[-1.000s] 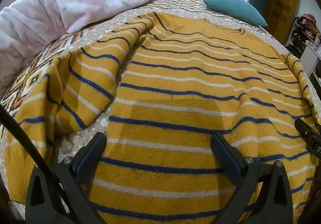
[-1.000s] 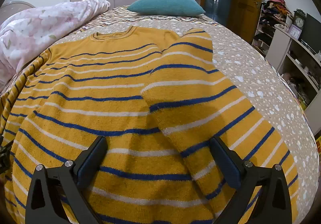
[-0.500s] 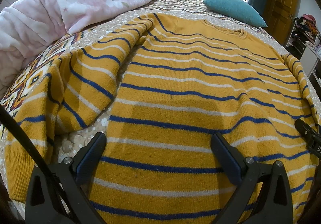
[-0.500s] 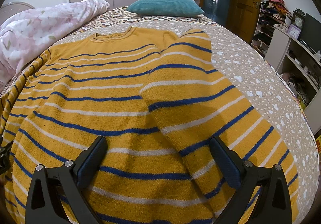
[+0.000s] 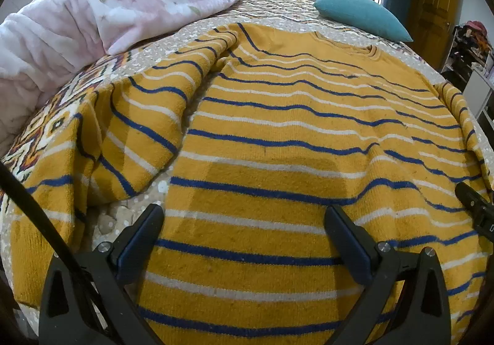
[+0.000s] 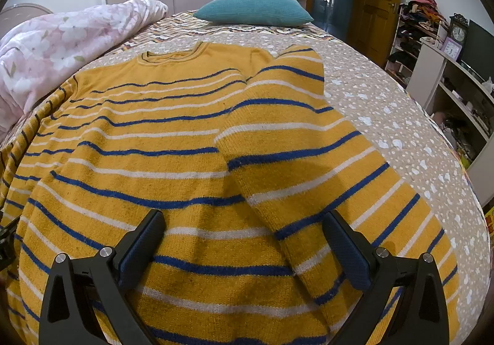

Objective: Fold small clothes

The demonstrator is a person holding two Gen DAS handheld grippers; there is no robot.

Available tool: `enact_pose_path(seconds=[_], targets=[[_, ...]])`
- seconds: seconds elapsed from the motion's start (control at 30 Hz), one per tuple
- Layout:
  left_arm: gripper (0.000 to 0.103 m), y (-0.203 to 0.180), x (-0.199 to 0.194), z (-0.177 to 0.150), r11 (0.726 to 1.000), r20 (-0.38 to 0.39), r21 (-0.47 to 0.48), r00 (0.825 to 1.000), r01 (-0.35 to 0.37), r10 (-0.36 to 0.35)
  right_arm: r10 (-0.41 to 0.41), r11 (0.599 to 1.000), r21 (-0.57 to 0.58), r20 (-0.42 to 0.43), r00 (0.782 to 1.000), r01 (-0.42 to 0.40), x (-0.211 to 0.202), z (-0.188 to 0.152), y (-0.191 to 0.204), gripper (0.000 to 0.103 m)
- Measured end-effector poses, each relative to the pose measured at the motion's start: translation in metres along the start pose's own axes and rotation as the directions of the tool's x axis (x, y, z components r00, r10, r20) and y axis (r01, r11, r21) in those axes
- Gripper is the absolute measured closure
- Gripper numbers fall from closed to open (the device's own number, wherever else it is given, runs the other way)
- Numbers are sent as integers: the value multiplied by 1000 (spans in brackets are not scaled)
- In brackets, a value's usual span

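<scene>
Sweater (image 5: 278, 135) lies flat on the bed (image 6: 386, 116), collar toward the pillow (image 6: 253, 8). Left sleeve (image 5: 136, 135) is bunched, so smooth it before folding. Left gripper (image 5: 244, 240) is spread wide, empty, over the hem. Right gripper (image 6: 244, 243) is likewise released, near the right sleeve (image 6: 308, 166), which crosses onto the body.
</scene>
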State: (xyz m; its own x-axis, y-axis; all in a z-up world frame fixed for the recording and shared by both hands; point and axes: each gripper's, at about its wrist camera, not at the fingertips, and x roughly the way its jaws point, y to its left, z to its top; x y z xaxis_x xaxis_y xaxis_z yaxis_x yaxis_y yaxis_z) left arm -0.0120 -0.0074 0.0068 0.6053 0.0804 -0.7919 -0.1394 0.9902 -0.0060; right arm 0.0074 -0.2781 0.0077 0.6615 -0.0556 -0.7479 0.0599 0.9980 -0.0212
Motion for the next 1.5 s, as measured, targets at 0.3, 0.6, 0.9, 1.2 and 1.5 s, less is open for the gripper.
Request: enact_pose_path(seconds=[0.3,0.6,0.9,1.2,1.5], targets=[[0,1,1,1,1000,-3,-3,1000,2,-2,-7,1000,-6,-8,1000,7,0,3,-4,0],[0,2,1,-2,1000,6,3,1000,-19,19,-9,1000,-7,-5,1000,9,1,4,-5,0],[0,-1,3,-4,999,9,10,999,-38,38,-11,1000,-6,-3,1000,11,1,2,-3,0],[0,0,5,-5,1000,9,0,1000,-24,24,-18,1000,-7,3,1000,18,2,2,-2,0],[0,2,6,-5,1000,4,-11,1000,-6,6,-34,999,-12,10,999,34,5,2,-1,0]])
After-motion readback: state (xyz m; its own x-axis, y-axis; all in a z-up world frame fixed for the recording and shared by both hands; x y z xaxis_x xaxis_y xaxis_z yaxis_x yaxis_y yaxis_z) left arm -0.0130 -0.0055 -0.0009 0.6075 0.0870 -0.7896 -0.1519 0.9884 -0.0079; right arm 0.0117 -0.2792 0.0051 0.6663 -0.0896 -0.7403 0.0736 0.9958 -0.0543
